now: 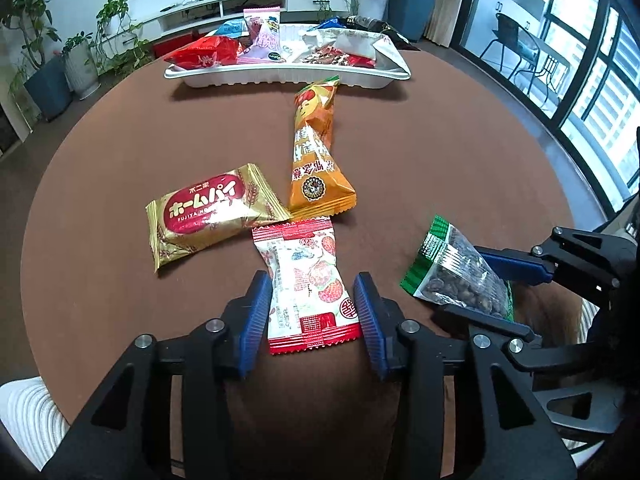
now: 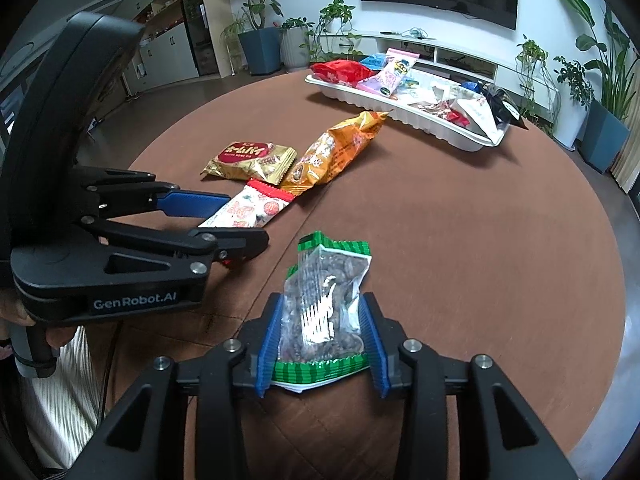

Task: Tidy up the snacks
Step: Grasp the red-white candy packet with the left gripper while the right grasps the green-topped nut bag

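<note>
1. Left wrist view: left gripper (image 1: 314,308) is straddling a glossy red-and-white packet (image 1: 308,284) lying flat on the brown table (image 1: 440,160). Ribbed blue pads are sitting along both crimped sides; firm clamp or light contact, cannot tell.
2. Right wrist view: right gripper (image 2: 322,344) is clamping a clear crinkly nut bag (image 2: 324,300) with green sawtooth-edged seals; pads are pressing both sides and the film is buckling.
3. A gold foil packet (image 1: 208,216) and a long orange pouch (image 1: 316,152) are lying mid-table, both touching the red-and-white packet's far end.
4. A ribbed white plastic tray (image 1: 288,76) is sitting at the far edge, holding assorted shiny wrappers.
</note>
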Demonstrator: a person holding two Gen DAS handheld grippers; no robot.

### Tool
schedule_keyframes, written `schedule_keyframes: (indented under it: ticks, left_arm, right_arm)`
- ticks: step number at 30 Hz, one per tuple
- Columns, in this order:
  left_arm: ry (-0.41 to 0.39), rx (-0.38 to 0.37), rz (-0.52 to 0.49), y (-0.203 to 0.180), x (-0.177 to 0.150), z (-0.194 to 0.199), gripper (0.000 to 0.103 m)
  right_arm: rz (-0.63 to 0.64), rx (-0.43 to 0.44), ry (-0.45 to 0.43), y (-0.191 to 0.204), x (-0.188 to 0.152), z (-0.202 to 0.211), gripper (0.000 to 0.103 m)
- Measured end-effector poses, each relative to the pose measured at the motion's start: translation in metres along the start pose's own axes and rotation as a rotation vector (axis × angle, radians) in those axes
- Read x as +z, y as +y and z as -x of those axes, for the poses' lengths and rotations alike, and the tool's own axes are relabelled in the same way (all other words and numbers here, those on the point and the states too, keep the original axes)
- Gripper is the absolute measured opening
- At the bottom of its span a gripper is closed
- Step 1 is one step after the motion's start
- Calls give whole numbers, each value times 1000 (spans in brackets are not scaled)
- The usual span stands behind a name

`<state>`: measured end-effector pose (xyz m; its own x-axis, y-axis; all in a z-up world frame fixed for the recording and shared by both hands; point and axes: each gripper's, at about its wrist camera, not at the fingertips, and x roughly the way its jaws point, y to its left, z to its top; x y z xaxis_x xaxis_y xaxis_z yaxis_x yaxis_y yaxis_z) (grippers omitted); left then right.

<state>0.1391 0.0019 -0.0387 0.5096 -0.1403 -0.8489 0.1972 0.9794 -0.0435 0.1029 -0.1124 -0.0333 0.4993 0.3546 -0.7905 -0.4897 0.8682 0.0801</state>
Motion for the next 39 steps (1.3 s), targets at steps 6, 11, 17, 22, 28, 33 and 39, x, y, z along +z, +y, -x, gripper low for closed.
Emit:
schedule_keyframes:
  ticks: [6,11,17,22,28,33,39]
  left_arm:
    - [-5,-21,6,6,0,2,31]
    - [-3,-54,21,9,-2,5,30]
    - [-3,-77,26,9,-8,9,30]
    - [-7,-96,26,9,-10,14,30]
    - [-22,-108,24,10,-11,23,30]
    - [-31,-116,22,11,-11,29,30]
    - [-45,-123,19,12,-11,37,30]
  right_arm:
    - [-8,4,-2,-2,0,0,40]
    - [-41,23,-6,-8,0,2,35]
    - [-114,82,-21,-17,0,6,32]
    - [-158,124,-29,-21,1,7,32]
    - [-206,166,-42,-26,1,9,30]
    - [-251,199,-51,-32,1,11,29]
    - [-321,254,-63,-42,1,12,28]
